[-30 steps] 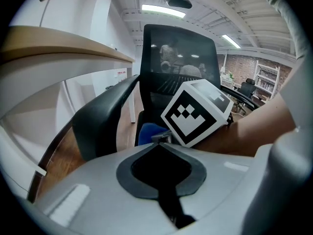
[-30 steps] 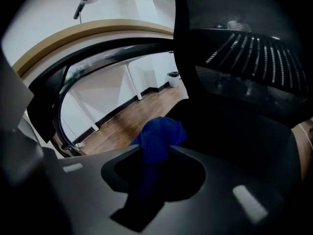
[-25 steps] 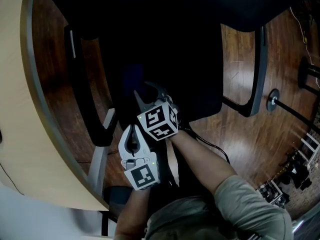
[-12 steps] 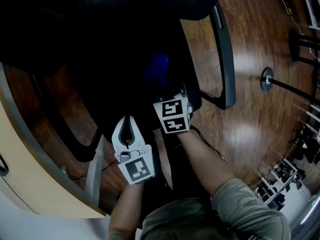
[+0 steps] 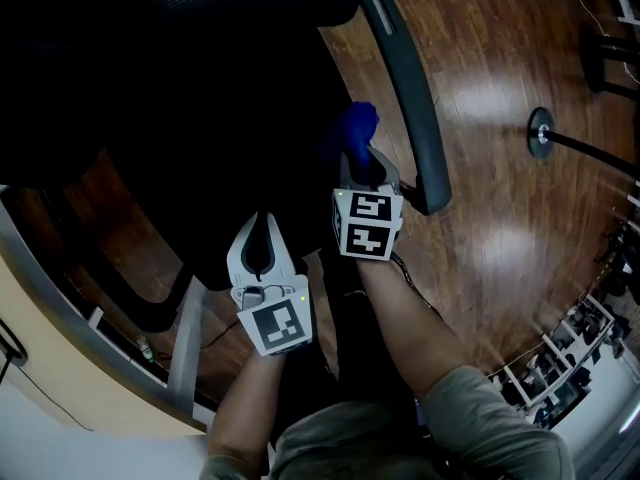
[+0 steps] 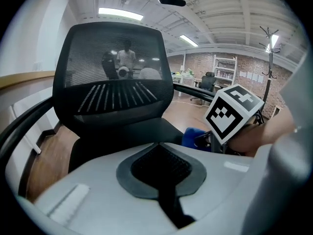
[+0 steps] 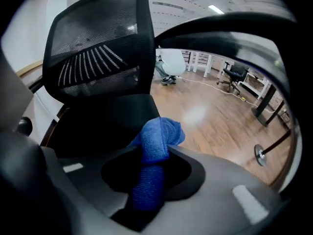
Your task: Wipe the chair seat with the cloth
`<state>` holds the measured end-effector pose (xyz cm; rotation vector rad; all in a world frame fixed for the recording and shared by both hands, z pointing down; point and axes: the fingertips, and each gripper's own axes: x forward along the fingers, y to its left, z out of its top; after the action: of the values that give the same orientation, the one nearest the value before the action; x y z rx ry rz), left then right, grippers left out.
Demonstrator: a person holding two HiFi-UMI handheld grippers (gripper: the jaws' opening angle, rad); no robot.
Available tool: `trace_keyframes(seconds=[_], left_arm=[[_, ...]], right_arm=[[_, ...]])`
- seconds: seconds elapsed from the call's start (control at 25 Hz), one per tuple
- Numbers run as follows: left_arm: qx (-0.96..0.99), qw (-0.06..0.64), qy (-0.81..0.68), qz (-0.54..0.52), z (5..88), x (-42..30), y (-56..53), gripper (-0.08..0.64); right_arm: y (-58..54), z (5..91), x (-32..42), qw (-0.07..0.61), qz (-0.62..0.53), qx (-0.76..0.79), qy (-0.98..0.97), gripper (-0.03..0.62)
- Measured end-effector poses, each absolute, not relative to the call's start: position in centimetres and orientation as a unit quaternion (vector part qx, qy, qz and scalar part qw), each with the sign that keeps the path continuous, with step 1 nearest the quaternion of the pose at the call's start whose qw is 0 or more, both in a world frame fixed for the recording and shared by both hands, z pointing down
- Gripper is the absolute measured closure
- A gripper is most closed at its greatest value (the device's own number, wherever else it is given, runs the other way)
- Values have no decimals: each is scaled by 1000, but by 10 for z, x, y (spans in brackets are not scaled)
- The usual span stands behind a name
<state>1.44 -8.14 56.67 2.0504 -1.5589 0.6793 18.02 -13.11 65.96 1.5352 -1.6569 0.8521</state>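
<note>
Both grippers had shifted across the black chair seat (image 5: pixel 200 138) toward its armrest (image 5: pixel 405 88). Right gripper (image 5: pixel 362 168) fingers clamped the blue cloth (image 5: pixel 353 130) at the seat's edge; left gripper (image 5: pixel 262 233) fingers were clenched, empty. Glossy wooden floor (image 5: pixel 500 188) lay beyond.

Head view looks steeply down; both gripper views face the chair (image 6: pixel 112 82).
</note>
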Motion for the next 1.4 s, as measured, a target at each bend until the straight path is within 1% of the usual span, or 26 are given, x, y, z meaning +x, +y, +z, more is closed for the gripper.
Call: trace_keyframes(seconds=[0.12,0.32,0.48,0.56,0.72,0.84,0.92,1.04,1.2,1.4], left_arm=[[744,232,-574,253,574,24,-80,555],[721,239,-599,253,591,35,-72,555],[704,244,-617,252,601,42,-66,555],[695,248,-627,249,598,34,-61,555],[665,257,-660,238,586,-4,-44,555],[643,254,-687,222,577,-38,-37,555],[631,250,-700,221,567,-64,-27,555],[615,246,-716,221,554,-103,-4,555],[602,248,-728,216,549,-138,23,555],[606,265,-720,211,554,-160,60,555]], right_arm=[[-124,670,191,345,343,605,-631,495],[-109,690,196,356,346,588,-638,495],[-113,698,200,349,340,579,-654,495],[-116,690,198,346,331,579,-660,495],[-121,665,182,343,290,572,-686,494],[-125,646,146,307,275,539,-735,492],[-118,629,105,285,271,501,-771,491],[-96,605,36,274,253,435,-820,491],[-58,594,-44,275,236,350,-864,492],[-8,609,-116,310,221,270,-884,492]])
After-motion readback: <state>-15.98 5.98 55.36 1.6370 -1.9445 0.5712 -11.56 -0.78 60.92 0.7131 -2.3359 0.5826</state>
